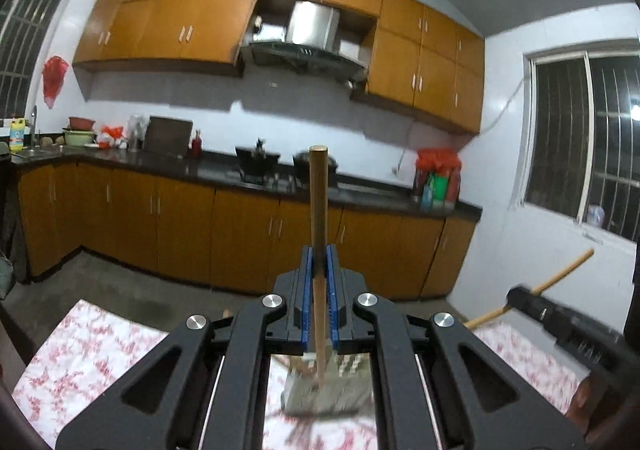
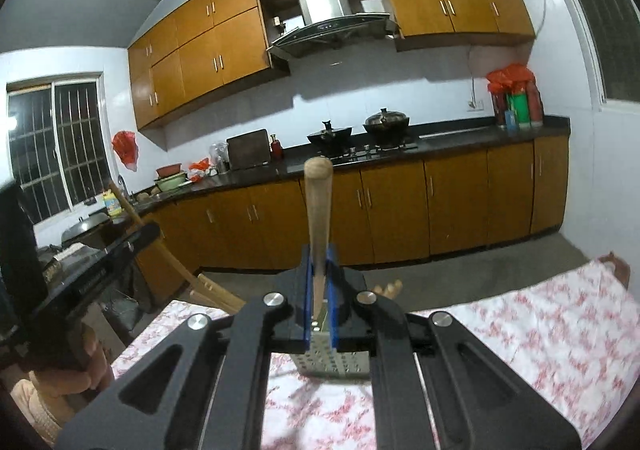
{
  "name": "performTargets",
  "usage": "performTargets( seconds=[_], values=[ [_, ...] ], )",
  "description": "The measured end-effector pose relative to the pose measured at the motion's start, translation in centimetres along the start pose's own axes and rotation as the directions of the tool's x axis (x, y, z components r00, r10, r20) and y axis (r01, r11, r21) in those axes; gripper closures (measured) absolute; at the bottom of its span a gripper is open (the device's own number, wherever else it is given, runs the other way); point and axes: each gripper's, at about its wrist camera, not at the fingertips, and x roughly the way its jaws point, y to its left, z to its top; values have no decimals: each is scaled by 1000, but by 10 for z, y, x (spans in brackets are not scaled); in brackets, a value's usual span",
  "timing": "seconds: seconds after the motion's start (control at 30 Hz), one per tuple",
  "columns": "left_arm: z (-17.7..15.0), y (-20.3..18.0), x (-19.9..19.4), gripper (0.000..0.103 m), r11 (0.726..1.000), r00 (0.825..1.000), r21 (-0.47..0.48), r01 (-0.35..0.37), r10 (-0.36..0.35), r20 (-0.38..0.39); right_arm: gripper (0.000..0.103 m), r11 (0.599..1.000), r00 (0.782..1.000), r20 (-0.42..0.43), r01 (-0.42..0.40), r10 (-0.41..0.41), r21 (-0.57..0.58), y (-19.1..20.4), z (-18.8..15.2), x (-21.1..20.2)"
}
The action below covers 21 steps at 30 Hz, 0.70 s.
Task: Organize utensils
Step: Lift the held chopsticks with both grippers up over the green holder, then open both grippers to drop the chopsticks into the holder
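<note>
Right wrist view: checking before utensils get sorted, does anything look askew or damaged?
Nothing looks damaged or spilled. The right gripper is shut on the wooden-handled perforated metal utensil, handle pointing away, above the floral-print tablecloth. Its blurred metal end hides detail.

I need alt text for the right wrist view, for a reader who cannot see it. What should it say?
The right gripper is shut on the wooden handle of a metal grater, held above a table with a red floral cloth. Behind stands a kitchen with orange cabinets and a dark counter.
</note>
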Motion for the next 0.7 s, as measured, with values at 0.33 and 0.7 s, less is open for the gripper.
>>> performTargets(
  seconds=[0.33,0.7],
  values=[
    [-5,1,37,96,999,999,-33,-30,31,29,95,999,993,-111,34,-38,-36,4,4,47],
    [-39,-4,70,95,1000,997,-16,3,-4,-82,93,999,978,-207,35,-34,4,-8,-8,90]
  ],
)
